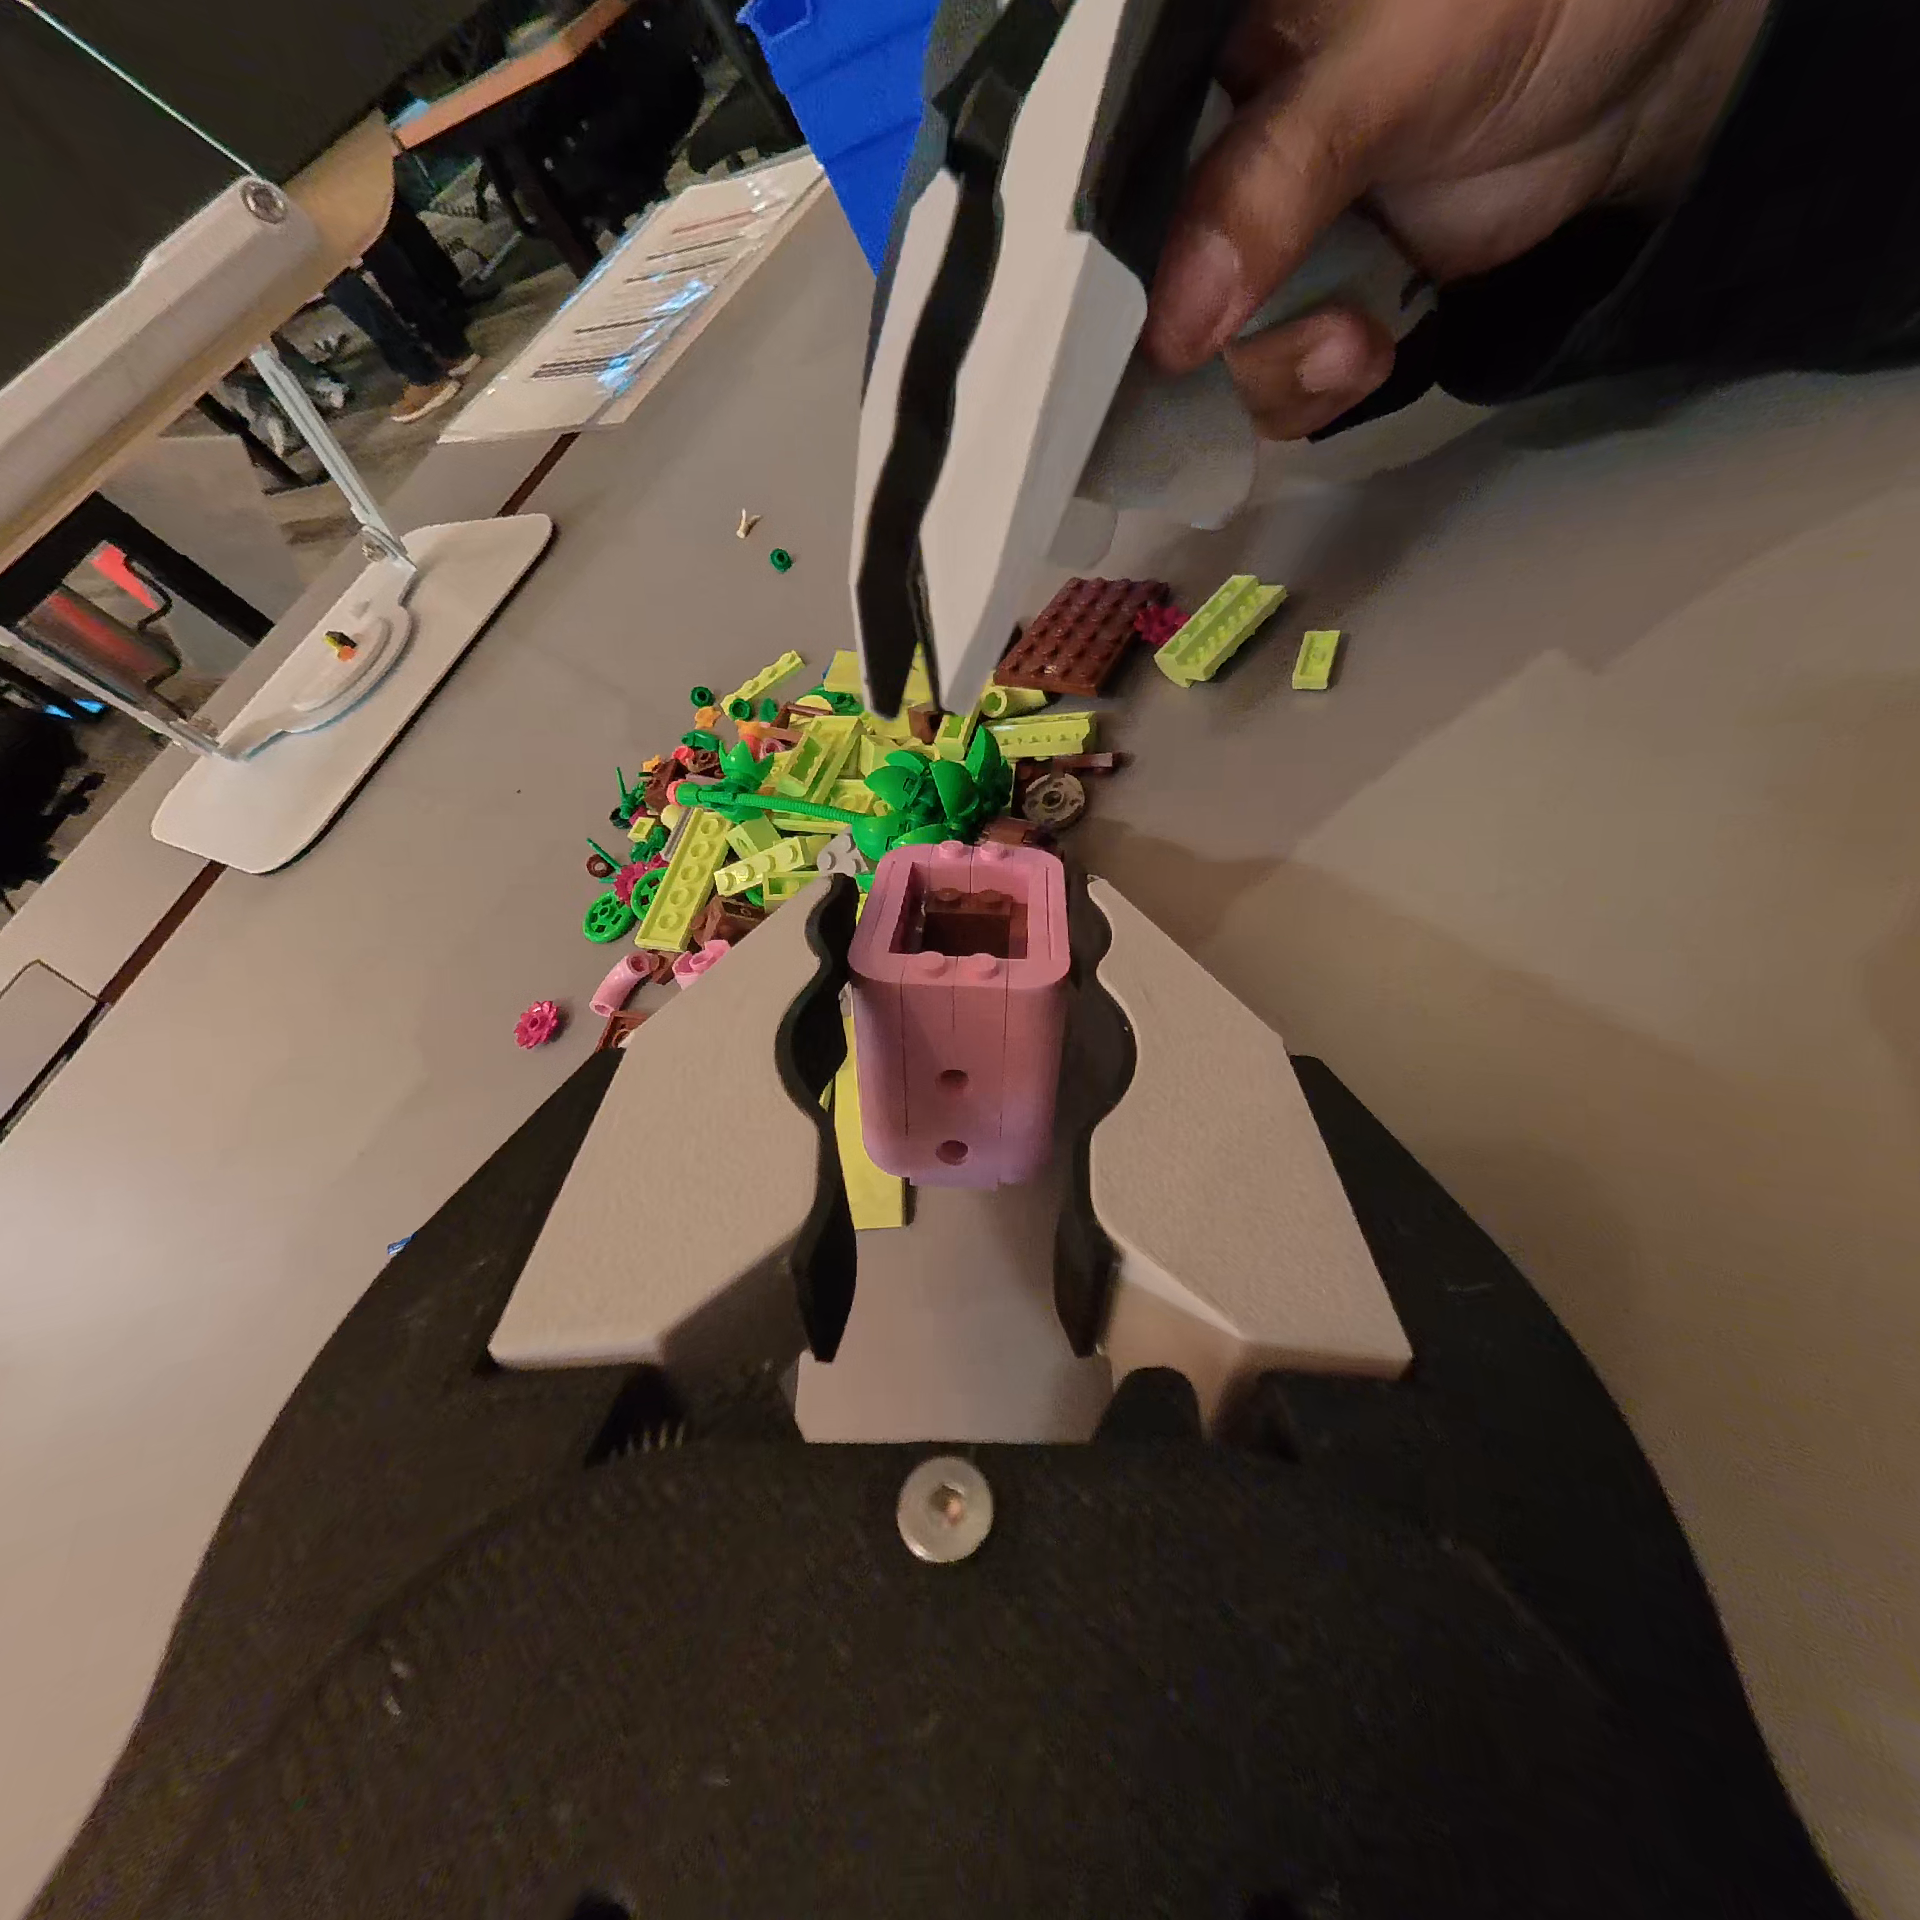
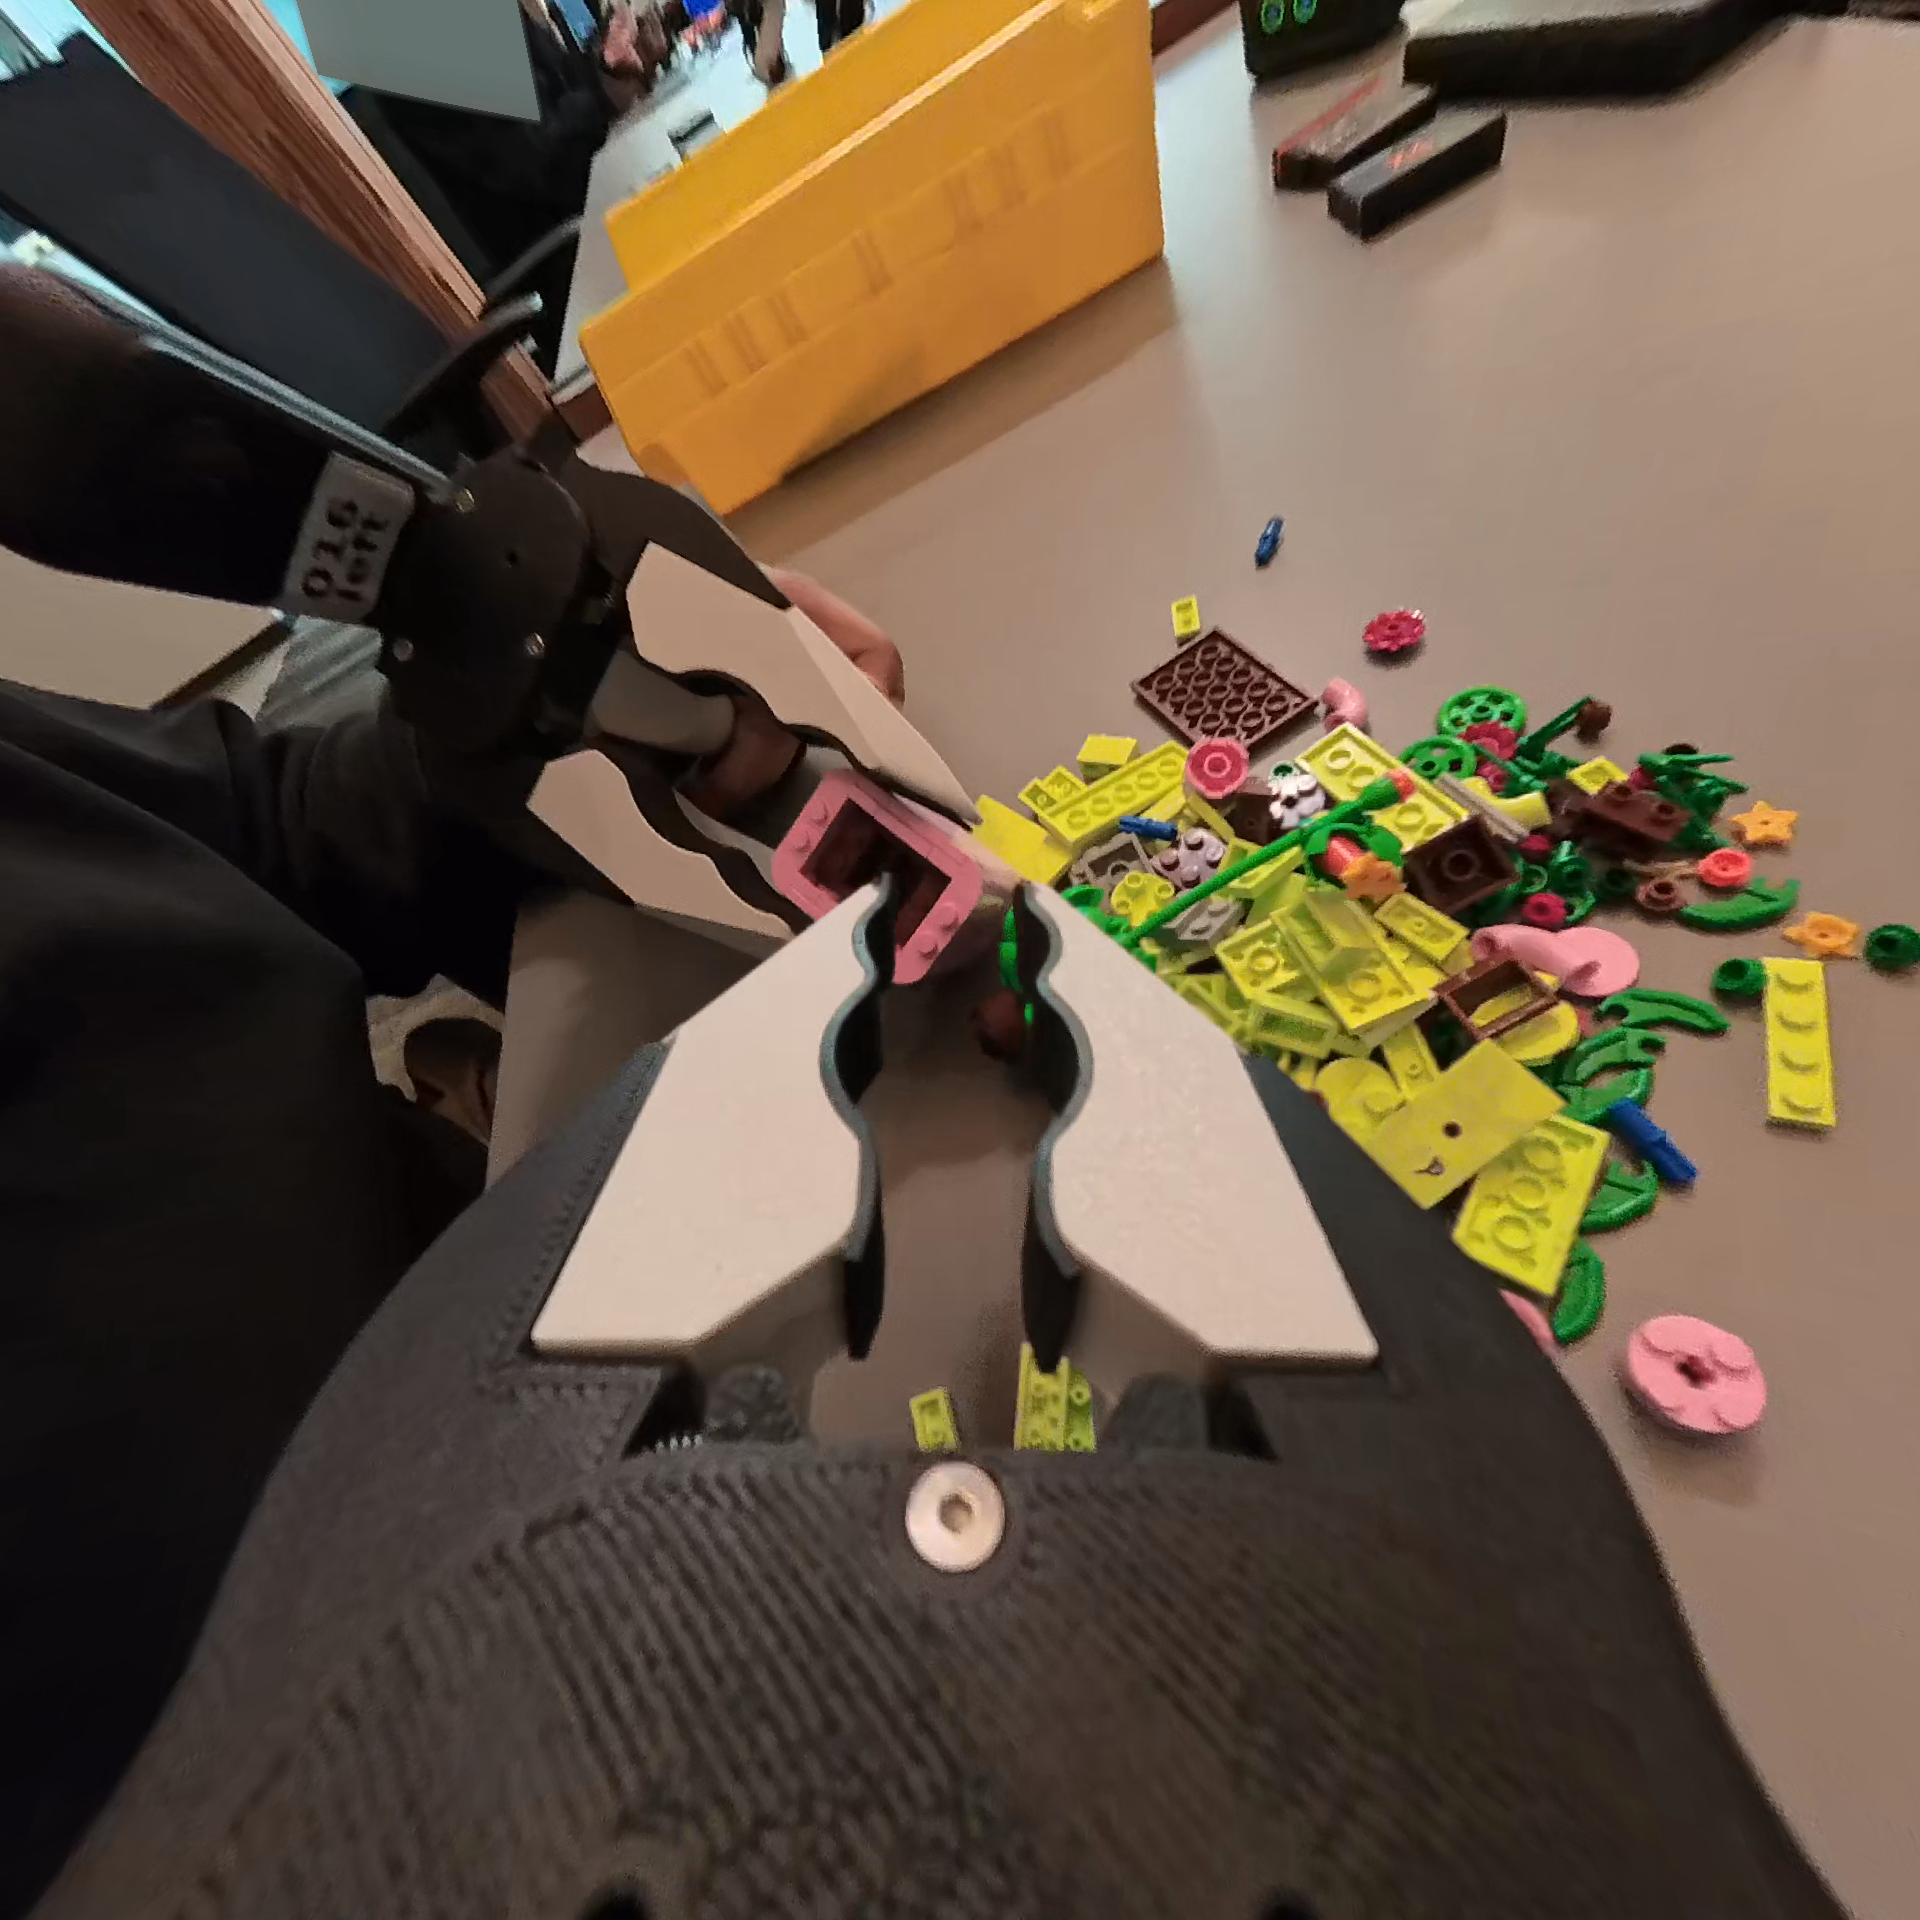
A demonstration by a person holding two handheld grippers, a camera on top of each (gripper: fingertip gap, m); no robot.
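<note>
My left gripper is shut on a pink hollow brick-built box with brown bricks inside, held upright just above the table. My right gripper, held by a hand, points down at the far side of a pile of lime, green, brown and pink bricks. In the right wrist view the right gripper stands a little open with nothing clearly between its fingers, tips just in front of the pink box. The left gripper clamps that box at the pile's left edge.
A brown studded plate lies beyond the pile, also in the right wrist view. A monitor stand base and a printed sheet are at left. A yellow bin and black boxes stand at the back. My two grippers' fingertips are within a few centimetres of each other.
</note>
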